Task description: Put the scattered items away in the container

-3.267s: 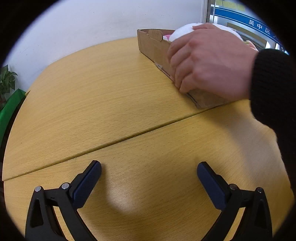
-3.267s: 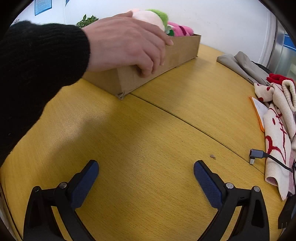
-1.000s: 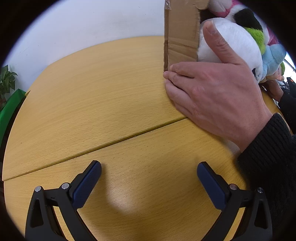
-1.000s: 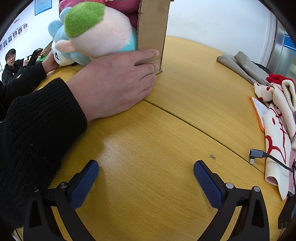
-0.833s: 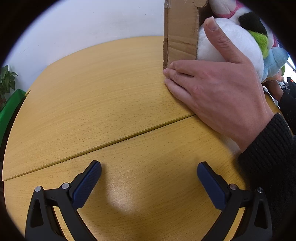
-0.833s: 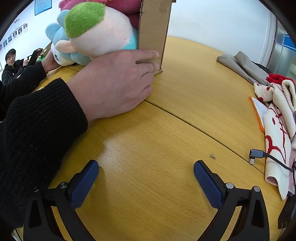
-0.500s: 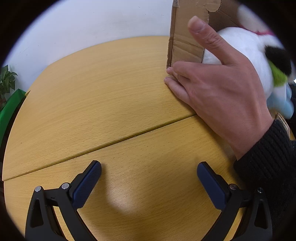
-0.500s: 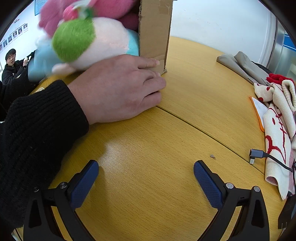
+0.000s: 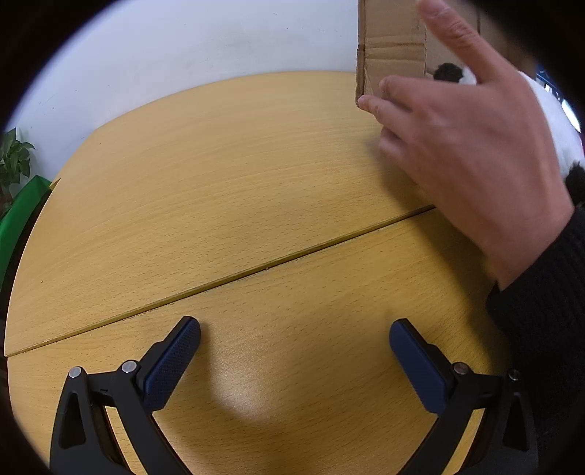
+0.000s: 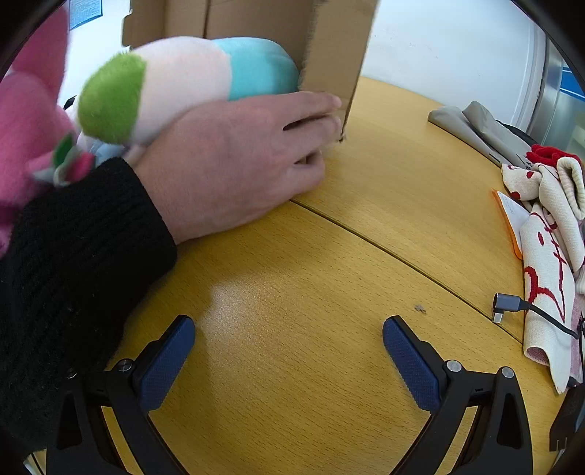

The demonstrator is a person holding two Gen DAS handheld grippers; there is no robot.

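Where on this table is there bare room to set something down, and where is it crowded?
Free: the wood from the open left gripper up to the far wall, left of the tipped cardboard box; also between the open right gripper and the cloths. Crowded: around the hand, where plush toys spill from the box, and the cloth and cable edge.

Office or meeting-room setting.
We see a pale wood table (image 9: 219,182) built of joined sections, a plain white wall (image 9: 182,54), a potted plant (image 9: 12,160) in the corner, and a blue wall notice (image 10: 85,11).
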